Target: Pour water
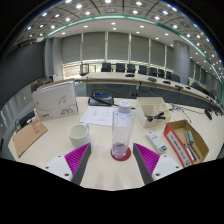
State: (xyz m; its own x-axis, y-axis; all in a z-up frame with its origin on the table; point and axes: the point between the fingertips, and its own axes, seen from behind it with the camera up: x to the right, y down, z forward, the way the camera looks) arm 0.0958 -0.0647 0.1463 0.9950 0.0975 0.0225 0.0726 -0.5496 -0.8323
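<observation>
The claw [111,160] is hovering over the pale worktop [100,135] with its fingers spread wide apart, gripping nothing; the magenta pads [77,157] are showing on their inner faces. Straight ahead at twelve o'clock, a clear plastic bottle [122,133] with a pinkish base is standing upright on the worktop, just beyond the fingertips and in line with the gap between them, touching neither finger. At about ten o'clock from the claw, a white cup [79,134] is sitting beside the bottle, a little apart from it. Farther out at ten o'clock a white box [56,100] is standing, and a brown envelope [28,137] is lying at nine. Off at two o'clock, an open cardboard tray [186,142] is holding long tools. Sheets of paper [99,116] are lying behind the bottle.
</observation>
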